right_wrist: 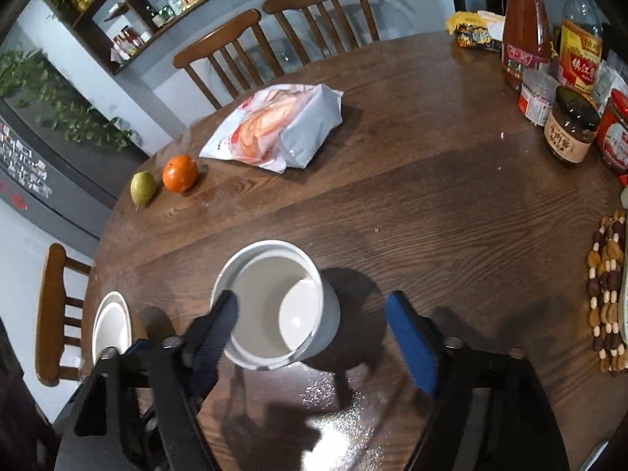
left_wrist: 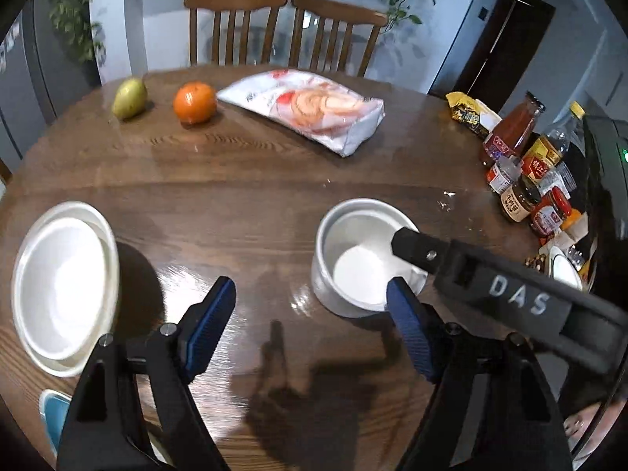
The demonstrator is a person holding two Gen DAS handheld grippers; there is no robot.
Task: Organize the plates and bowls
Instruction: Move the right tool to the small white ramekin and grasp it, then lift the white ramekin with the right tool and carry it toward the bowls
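Note:
A small white bowl [left_wrist: 361, 259] stands on the round wooden table [left_wrist: 251, 180]; in the right wrist view it [right_wrist: 274, 302] sits between my right gripper's fingers. My right gripper [right_wrist: 314, 322] is open around it, and its left finger [right_wrist: 219, 322] is at the bowl's rim. The right gripper [left_wrist: 396, 263] also shows in the left wrist view, reaching over the bowl. A stack of two white plates or shallow bowls [left_wrist: 64, 286] lies at the table's left edge, also in the right wrist view [right_wrist: 112, 325]. My left gripper [left_wrist: 310, 314] is open and empty above the table between stack and bowl.
A pear [left_wrist: 129, 98], an orange [left_wrist: 195, 102] and a white food bag [left_wrist: 306, 106] lie at the far side. Sauce bottles and jars [left_wrist: 522, 172] crowd the right edge, with a beaded mat [right_wrist: 608, 294]. Two chairs [left_wrist: 282, 27] stand behind the table.

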